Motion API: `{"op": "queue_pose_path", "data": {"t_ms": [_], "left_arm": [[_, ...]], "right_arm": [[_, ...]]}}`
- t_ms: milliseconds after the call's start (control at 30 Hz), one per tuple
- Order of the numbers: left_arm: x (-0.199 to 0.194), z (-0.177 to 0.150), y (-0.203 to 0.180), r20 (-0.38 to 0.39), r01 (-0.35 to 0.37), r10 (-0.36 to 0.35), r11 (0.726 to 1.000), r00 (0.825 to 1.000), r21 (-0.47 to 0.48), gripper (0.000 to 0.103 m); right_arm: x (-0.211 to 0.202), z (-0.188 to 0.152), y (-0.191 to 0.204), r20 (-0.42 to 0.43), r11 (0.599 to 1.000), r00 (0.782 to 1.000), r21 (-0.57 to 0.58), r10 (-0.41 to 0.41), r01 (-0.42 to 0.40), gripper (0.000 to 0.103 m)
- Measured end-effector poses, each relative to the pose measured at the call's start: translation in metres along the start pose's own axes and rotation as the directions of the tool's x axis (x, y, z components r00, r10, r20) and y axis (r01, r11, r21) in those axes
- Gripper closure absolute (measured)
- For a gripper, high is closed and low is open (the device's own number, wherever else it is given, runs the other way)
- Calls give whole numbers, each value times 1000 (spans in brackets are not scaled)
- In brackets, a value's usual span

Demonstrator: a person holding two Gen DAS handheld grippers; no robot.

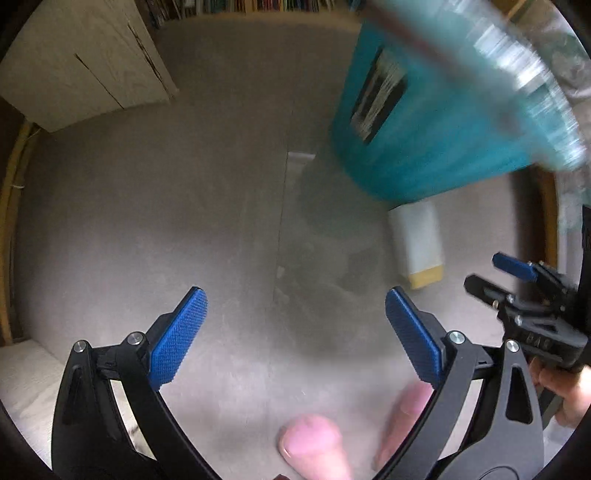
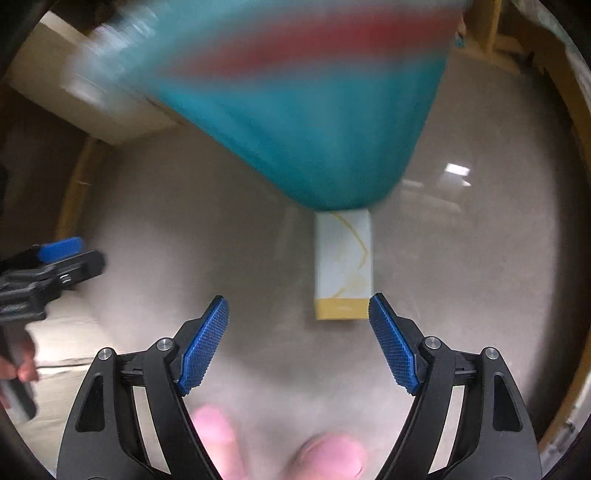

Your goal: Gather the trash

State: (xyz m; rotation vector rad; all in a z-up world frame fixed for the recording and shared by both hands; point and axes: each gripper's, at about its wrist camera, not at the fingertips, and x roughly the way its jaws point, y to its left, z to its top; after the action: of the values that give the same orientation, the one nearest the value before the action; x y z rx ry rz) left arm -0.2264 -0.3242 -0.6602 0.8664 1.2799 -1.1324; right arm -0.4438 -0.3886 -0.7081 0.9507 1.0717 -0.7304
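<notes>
Surface: grey-beige floor (image 1: 184,221), matte w/ faint sheen; a thin seam line runs down it in left wrist view, and a bright light reflection sits on it at right in right wrist view. Room: pale wood-grain cabinet (image 1: 85,62) at upper left, standing on the floor; row of book spines on a shelf (image 1: 258,5) along the far edge; yellowish wood trim curving along both sides of the views. Teal bin (image 1: 436,122), motion-blurred, w/ clear liner at its rim and a dark label on its side, fills upper right of left wrist view and top centre of right wrist view (image 2: 306,110), where a red streak crosses it. Task item: white carton w/ yellow end band (image 2: 342,266) lies flat on the floor, far end right at the bin's base (touching or not: cannot tell), near end just ahead of the right tool (image 2: 298,314), close to its right fingertip. Same carton seen in left wrist view (image 1: 419,245), off to the right of the left tool (image 1: 295,306). Left tool: wide, nothing between blue pads. Right tool: wide, nothing gripped. Each tool shows at the edge of the other's view. Bare toes visible at bottom of both views.
</notes>
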Motion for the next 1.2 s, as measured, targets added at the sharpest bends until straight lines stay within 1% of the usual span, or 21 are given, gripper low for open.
{"op": "queue_pose_path", "data": {"t_ms": [33,100,200,233,267,300,333,433,467,533,633,700,733,767,900,1000,1067,1100,1133,1167,1200], "left_arm": [[18,-3,5,2,-12,12,1000,1000,5,8],[43,-7,8,10,-19,19,1000,1000,6,9],[79,-7,8,13,4,-4,1000,1000,5,10],[85,-8,6,15,12,-12,1000,1000,6,10],[95,-9,4,9,16,-16,1000,1000,14,12],[102,-10,4,4,9,-9,1000,1000,22,13],[109,-10,2,2,18,-18,999,1000,27,16],[121,-13,-4,-18,23,-22,999,1000,35,22],[122,-14,-6,-27,25,-24,999,999,38,29],[119,-17,-10,-49,36,-34,999,998,41,31],[94,-23,-17,-58,48,-47,999,997,17,32],[72,-28,-22,-69,43,-41,999,997,21,31],[54,-32,-26,-72,45,-43,999,996,30,31],[39,-35,-29,-79,45,-42,998,996,37,31],[-39,-39,-40,-75,64,-60,997,995,47,31],[-102,-25,-52,-46,77,-75,996,996,46,31],[-144,-3,-60,-3,83,-83,995,997,55,31],[-155,10,-62,13,85,-86,995,996,61,30],[-174,24,-67,49,82,-86,994,995,74,30],[-185,36,-70,74,79,-85,994,994,82,29],[-193,47,-70,95,77,-85,993,992,88,29]], "right_arm": [[14,0,-2,12,1000,1000,-7,-29,29,25],[40,2,-10,30,999,999,2,-34,34,27],[69,5,-16,33,997,996,-5,-78,78,28],[75,7,-18,31,996,995,-10,-92,92,28],[84,8,-20,23,995,995,-15,-99,99,29],[89,8,-21,17,993,993,-27,-117,118,34],[93,8,-21,11,989,990,-43,-141,142,40],[96,7,-23,23,988,989,-55,-144,145,42],[92,6,-25,18,990,991,-44,-130,131,43],[83,2,-26,9,993,993,-30,-117,117,43],[54,-4,-27,-13,995,996,-26,-92,92,43],[23,-9,-25,-27,996,996,-33,-81,80,43],[1,-11,-24,-35,997,997,-34,-65,64,43],[-12,-11,-23,-36,998,998,-36,-58,56,43],[-108,-6,-5,-17,997,1000,-67,-25,24,43],[-182,16,10,30,994,1000,-112,0,3,43],[-221,41,19,73,991,997,-132,23,-13,43],[-233,52,23,88,991,996,-137,24,-12,43],[-247,71,28,113,989,993,-147,33,-16,43],[-253,76,32,129,988,991,-153,35,-15,43],[-259,92,37,152,986,988,-165,33,-8,43]]}}
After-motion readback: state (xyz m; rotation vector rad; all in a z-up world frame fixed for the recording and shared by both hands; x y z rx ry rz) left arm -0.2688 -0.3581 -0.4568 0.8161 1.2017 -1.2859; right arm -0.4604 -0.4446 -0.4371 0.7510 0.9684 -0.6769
